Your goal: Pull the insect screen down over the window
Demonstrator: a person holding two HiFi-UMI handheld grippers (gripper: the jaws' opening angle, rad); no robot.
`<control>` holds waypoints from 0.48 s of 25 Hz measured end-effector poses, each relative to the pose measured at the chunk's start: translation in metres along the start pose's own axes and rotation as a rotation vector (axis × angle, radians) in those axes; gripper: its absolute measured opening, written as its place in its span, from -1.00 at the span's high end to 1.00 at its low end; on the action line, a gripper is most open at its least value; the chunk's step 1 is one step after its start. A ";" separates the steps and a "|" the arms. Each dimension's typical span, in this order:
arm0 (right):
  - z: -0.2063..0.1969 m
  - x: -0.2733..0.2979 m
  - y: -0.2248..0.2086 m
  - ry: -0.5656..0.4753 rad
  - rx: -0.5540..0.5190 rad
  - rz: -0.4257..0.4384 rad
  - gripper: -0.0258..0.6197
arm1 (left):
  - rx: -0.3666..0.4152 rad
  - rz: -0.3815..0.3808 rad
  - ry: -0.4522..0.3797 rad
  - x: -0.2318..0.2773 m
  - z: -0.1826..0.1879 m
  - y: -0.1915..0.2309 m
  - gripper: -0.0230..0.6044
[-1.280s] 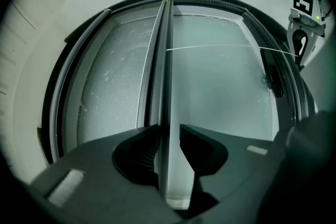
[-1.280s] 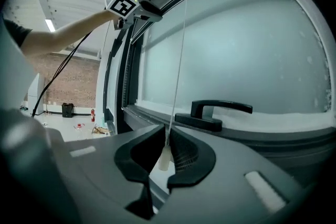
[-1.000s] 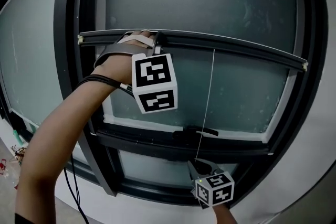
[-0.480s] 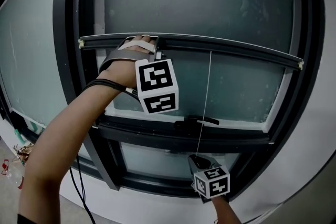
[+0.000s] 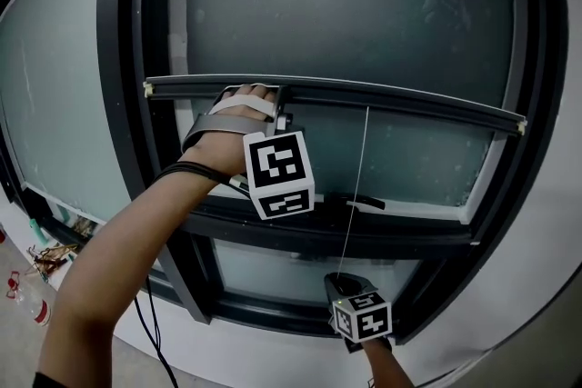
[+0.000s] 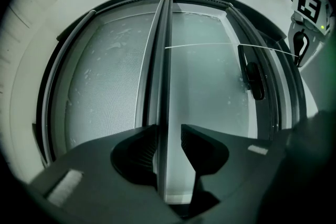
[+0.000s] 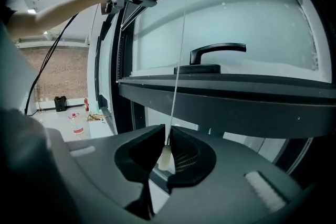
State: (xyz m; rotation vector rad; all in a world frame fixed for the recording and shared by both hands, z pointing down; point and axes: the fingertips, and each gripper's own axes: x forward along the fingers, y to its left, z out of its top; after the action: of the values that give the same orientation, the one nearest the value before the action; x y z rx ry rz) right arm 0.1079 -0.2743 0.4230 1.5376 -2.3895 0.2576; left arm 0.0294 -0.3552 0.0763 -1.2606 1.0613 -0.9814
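left gripper [image 6: 169, 138] apart astride screen bar [image 6: 164, 60]; right gripper [image 7: 167, 138] clamped on pull cord [image 7: 179, 71].

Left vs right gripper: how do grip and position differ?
Left gripper straddles the dark metal screen bar, jaws apart; right gripper is shut on the thin white pull cord. Left gripper is up at the bar; right gripper hangs below the black window handle. Both carry marker cubes.

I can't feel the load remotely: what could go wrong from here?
The right gripper pinches only the thin pull cord above its white end piece; it may slip out.
The left gripper straddles the screen bar loosely, left of centre, so the bar could tilt and bind.
The window handle juts out below the bar and might catch it.
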 end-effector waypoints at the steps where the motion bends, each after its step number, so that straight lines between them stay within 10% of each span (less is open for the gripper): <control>1: -0.002 0.000 -0.001 -0.002 0.003 -0.001 0.83 | -0.001 0.000 -0.001 0.001 0.000 -0.002 0.45; 12: -0.061 0.024 -0.001 0.095 0.056 0.006 0.83 | -0.004 -0.090 -0.010 0.001 -0.005 -0.069 0.37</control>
State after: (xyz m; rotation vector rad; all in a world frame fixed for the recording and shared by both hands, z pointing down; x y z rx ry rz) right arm 0.1079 -0.2766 0.4883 1.5075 -2.3319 0.3928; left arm 0.0253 -0.3624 0.1447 -1.3249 1.0056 -1.0407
